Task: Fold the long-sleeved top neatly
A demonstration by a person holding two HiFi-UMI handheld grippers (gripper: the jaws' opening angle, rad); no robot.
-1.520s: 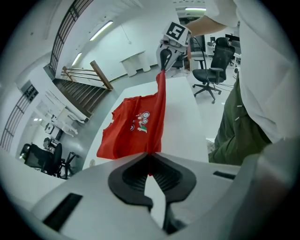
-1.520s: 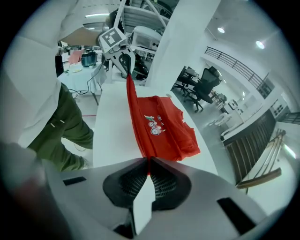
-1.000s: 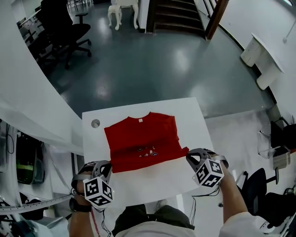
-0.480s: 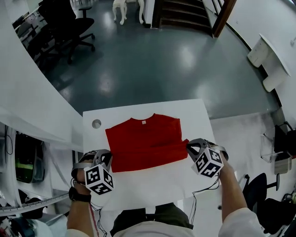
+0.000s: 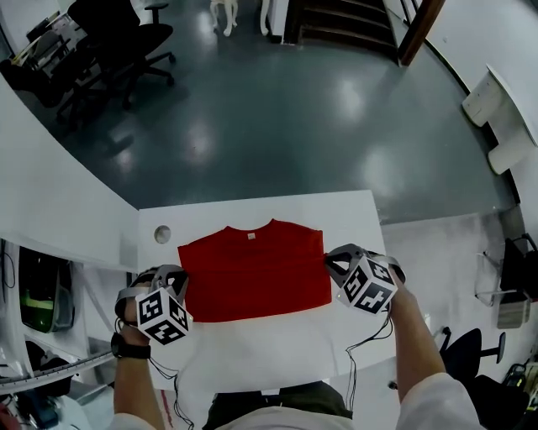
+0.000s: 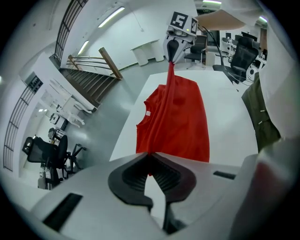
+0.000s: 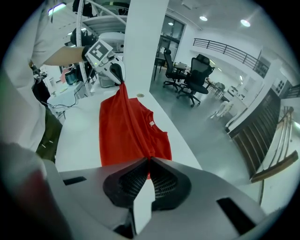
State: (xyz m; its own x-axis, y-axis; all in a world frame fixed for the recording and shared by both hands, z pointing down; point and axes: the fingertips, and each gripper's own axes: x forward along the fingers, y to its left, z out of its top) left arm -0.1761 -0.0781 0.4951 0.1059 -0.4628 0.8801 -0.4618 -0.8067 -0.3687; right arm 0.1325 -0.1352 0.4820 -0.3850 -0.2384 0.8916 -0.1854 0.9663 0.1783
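Here, a red long-sleeved top (image 5: 252,273) is laid across a white table (image 5: 252,357), with its neckline and a small pale label turned toward the far edge. The cloth is seen in the head view as a nearly rectangular shape, with no sleeve spread out to either side. The left gripper (image 6: 150,157) is closed on the top's left edge, and a thin pinch of red fabric is caught between its ribbed pads. The right gripper (image 7: 148,161) is closed in the same way on the opposite edge. In both gripper views a raised ridge of cloth is drawn taut from one pair of jaws straight to the other, while the rest of the garment is left lying flat on the tabletop beneath it. Both tools are pointed steeply downward and are held just above the surface. A small round fitting (image 5: 162,234) is set into the table near the far left corner. Beyond the table, a glossy grey floor (image 5: 277,126), black office chairs (image 5: 139,38) and a dark staircase (image 5: 345,21) can be made out.
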